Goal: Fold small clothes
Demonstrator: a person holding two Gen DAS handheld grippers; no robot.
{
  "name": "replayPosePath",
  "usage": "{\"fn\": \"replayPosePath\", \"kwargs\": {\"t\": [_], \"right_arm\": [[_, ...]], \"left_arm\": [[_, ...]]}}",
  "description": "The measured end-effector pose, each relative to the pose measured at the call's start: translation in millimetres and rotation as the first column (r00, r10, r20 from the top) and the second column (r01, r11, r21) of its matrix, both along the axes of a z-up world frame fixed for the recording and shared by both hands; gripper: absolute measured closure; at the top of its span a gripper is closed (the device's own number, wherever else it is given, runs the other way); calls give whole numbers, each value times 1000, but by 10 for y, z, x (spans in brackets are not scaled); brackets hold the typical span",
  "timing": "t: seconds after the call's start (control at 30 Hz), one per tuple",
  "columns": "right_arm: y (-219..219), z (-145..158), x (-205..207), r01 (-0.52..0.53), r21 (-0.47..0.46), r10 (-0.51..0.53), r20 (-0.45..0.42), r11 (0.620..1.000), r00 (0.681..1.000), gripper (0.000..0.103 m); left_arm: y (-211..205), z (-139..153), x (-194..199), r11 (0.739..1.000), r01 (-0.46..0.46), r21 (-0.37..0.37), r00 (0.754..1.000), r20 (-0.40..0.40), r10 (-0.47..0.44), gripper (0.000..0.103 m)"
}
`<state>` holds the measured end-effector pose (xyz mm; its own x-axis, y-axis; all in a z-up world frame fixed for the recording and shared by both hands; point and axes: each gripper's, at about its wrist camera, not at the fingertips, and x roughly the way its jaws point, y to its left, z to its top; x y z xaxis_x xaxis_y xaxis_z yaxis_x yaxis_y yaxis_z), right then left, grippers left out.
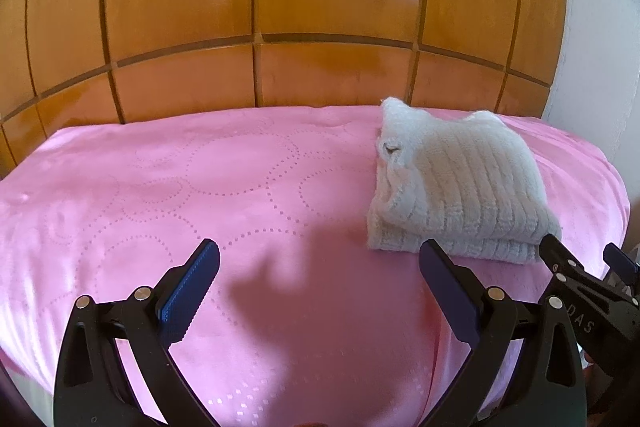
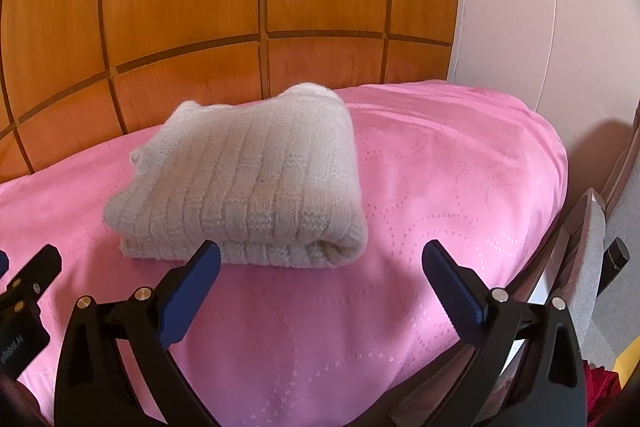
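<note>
Left gripper (image 1: 320, 259): jaws spread wide, nothing between them; it hangs over bare pink bedspread at the near edge of the bed.
Right gripper (image 2: 322, 259): jaws equally wide apart and holding nothing; its left blue pad (image 2: 192, 287) overlaps the near fold of the garment in view, though contact cannot be judged.
Grippers together: the right gripper (image 1: 584, 275) shows at the right edge of the left wrist view, just beside the left one's right finger.
Shadow (image 1: 280, 279): a dark patch on the bedspread between the left gripper's fingers.
White knitted sweater (image 2: 244, 179): folded into a thick ribbed bundle, lying flat on the bed; far and right of the left gripper, directly ahead and slightly left of the right gripper.
Bedspread (image 1: 160, 187): pink with dotted circle patterns, covering the whole bed.
Headboard (image 1: 256, 7): glossy wooden panels standing at the far edge of the bed.
Wall (image 2: 540, 7): pale, textured, to the right of the headboard.
Right side: a grey padded object (image 2: 588, 267) stands beside the bed's right edge.
</note>
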<state>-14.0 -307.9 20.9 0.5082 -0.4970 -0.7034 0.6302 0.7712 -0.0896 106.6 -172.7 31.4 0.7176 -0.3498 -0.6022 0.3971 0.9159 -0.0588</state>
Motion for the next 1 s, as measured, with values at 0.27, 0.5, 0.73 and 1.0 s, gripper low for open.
{"fn": "replayPosePath", "kwargs": {"t": [0.27,0.5,0.73,1.0], "right_arm": [[-8,-29,7,-1,11,1,0,1000,1000,2],[-56,-64,24,-6,22,6,-6,1000,1000,2],[-95,-78,25,-3,28,3,-7,1000,1000,2],[-76,-123,24,-19,33,19,-21,999,1000,2]], "left_arm": [[-18,27,-21,1000,-2,-4,1000,11,2,4],[-31,48,-21,1000,4,-2,1000,23,-4,4],[-46,45,-40,1000,16,-3,1000,24,-15,4],[-28,1,15,1000,14,-3,1000,-7,-14,4]]}}
